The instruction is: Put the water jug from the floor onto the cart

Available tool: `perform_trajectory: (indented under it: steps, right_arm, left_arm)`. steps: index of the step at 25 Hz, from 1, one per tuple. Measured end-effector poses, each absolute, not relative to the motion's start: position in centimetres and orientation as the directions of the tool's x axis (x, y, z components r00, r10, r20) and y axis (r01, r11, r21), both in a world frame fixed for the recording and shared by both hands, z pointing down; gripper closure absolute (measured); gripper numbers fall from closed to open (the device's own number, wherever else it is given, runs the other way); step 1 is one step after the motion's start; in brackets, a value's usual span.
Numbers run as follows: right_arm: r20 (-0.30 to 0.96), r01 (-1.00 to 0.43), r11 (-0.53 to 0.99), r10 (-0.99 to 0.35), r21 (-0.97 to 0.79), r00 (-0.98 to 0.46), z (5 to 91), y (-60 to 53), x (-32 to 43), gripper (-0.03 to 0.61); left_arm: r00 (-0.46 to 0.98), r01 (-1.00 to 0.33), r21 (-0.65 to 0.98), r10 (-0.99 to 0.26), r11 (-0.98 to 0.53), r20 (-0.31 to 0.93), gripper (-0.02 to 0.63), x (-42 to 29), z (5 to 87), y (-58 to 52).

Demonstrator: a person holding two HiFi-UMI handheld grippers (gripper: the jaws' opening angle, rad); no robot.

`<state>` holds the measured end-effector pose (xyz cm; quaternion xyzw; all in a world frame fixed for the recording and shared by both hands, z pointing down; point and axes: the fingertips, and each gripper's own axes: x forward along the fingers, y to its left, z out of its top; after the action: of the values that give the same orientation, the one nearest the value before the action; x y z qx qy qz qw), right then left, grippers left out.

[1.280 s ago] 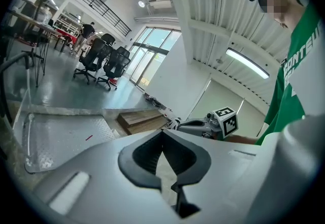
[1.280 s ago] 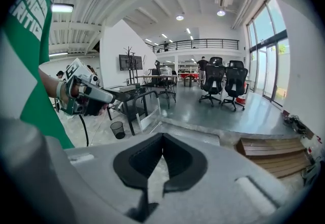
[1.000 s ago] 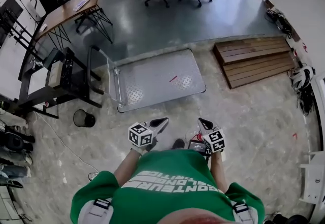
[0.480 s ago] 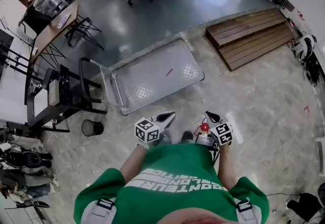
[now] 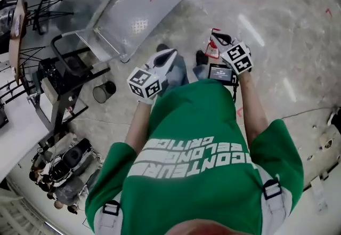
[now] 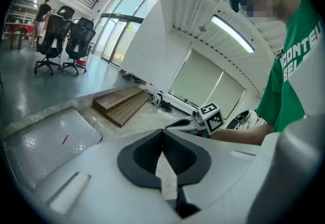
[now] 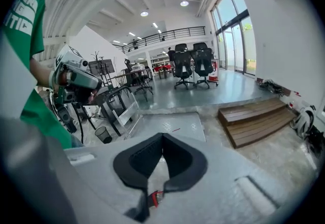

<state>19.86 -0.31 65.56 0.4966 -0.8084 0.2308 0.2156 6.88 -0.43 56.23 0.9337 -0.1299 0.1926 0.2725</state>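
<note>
Facing the cart (image 7: 179,122), right claw (image 7: 162,139) closed.

Person: short-sleeved green T-shirt (image 5: 197,122) with white block lettering (image 5: 192,156). Grey shoulder straps (image 5: 106,222) with black buckles (image 5: 111,208). Blue trousers (image 5: 178,71), dark shoes (image 5: 201,57).
Left gripper (image 5: 168,56), right gripper (image 5: 218,38): pale grey shells, black pads (image 6: 134,159), each with a black-and-white marker cube (image 5: 144,82). Small screen (image 5: 219,72) on the right one.
</note>
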Motion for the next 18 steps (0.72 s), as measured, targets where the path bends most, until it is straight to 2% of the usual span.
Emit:
perform_trajectory:
  steps: [5,11,14,18]
  right_arm:
    - [0.649,-0.928,0.229,-0.665,-0.292,-0.369,72.6,1.5,22.9,0.584]
    - [0.71,-0.85,-0.13,-0.621,-0.511,-0.332,83.0,5.2,26.2,0.577]
    - [0.756,-0.799,-0.265,-0.569,-0.54,-0.323,88.9,7.4,27.1,0.551]
    - [0.803,-0.763,-0.36,-0.495,-0.537,-0.332,95.7,10.1,27.2,0.526]
  left_arm:
    - [0.892,-0.34,0.498,-0.105,-0.797,0.44,0.6,7.0,57.8,0.6]
    - [0.88,-0.326,0.528,-0.049,-0.784,0.472,0.6,6.5,60.0,1.6]
    - [0.871,-0.322,0.539,-0.02,-0.779,0.491,0.6,6.8,61.2,1.3]
    - [0.86,-0.296,0.555,0.035,-0.778,0.508,0.6,7.7,63.0,1.9]
